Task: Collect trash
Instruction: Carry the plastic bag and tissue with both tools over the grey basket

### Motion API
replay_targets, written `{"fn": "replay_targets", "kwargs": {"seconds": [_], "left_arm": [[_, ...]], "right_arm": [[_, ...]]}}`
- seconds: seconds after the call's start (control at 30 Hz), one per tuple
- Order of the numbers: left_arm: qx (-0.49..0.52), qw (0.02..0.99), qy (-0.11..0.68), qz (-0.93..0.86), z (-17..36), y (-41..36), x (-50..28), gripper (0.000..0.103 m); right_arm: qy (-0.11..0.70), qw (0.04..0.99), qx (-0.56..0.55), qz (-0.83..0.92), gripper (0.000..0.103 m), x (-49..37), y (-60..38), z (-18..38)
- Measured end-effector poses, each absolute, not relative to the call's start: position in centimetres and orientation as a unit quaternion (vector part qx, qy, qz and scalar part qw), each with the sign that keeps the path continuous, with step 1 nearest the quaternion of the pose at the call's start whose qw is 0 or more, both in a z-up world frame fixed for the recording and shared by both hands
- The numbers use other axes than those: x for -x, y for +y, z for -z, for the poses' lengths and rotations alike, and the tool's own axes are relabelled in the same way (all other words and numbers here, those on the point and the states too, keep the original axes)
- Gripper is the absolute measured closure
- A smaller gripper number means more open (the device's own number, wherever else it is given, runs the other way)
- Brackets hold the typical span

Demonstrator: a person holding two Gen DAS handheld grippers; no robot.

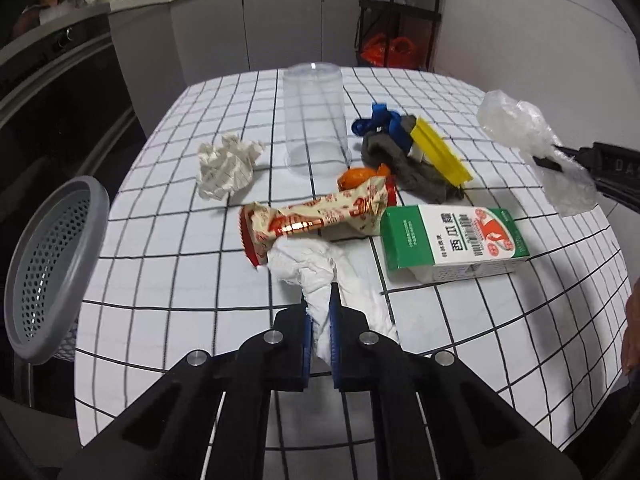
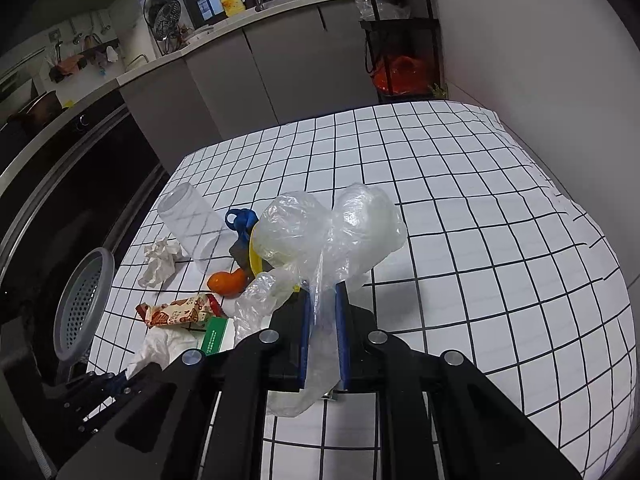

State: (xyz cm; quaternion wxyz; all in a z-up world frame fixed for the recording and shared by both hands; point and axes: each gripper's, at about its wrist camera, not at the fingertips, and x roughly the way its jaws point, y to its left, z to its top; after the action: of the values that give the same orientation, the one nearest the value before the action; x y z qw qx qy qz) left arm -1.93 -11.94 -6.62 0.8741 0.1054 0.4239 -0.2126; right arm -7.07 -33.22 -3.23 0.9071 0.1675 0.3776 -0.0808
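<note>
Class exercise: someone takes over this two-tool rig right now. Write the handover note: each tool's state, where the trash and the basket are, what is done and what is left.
Left tool: shut on the white tissue, which still touches the table.
Right tool: shut on the clear plastic bag, lifted clear of the table.
Grey mesh basket: off the table's left edge; I cannot see anything in it.
Left on the table: crumpled paper, clear cup upside down, snack wrapper, milk carton, orange peel.
Likely next: carry both held pieces to the basket, then fetch the rest.
</note>
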Motion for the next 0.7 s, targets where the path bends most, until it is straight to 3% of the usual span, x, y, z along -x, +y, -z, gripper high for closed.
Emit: {"fn": "replay_targets", "kwargs": {"seconds": [0.37, 0.7], "left_arm": [[-0.082, 0.915, 0.358, 0.169, -0.3, -5.0, 1.8, 0.095], [-0.066, 0.936, 0.345, 0.034, -2.3, 6.6, -3.2, 0.095]], "right_arm": [[0.376, 0.914, -0.15, 0.037, 0.091, 6.2, -28.6, 2.6], [0.365, 0.926, -0.087, -0.041, 0.091, 2.8, -18.4, 0.1]]}}
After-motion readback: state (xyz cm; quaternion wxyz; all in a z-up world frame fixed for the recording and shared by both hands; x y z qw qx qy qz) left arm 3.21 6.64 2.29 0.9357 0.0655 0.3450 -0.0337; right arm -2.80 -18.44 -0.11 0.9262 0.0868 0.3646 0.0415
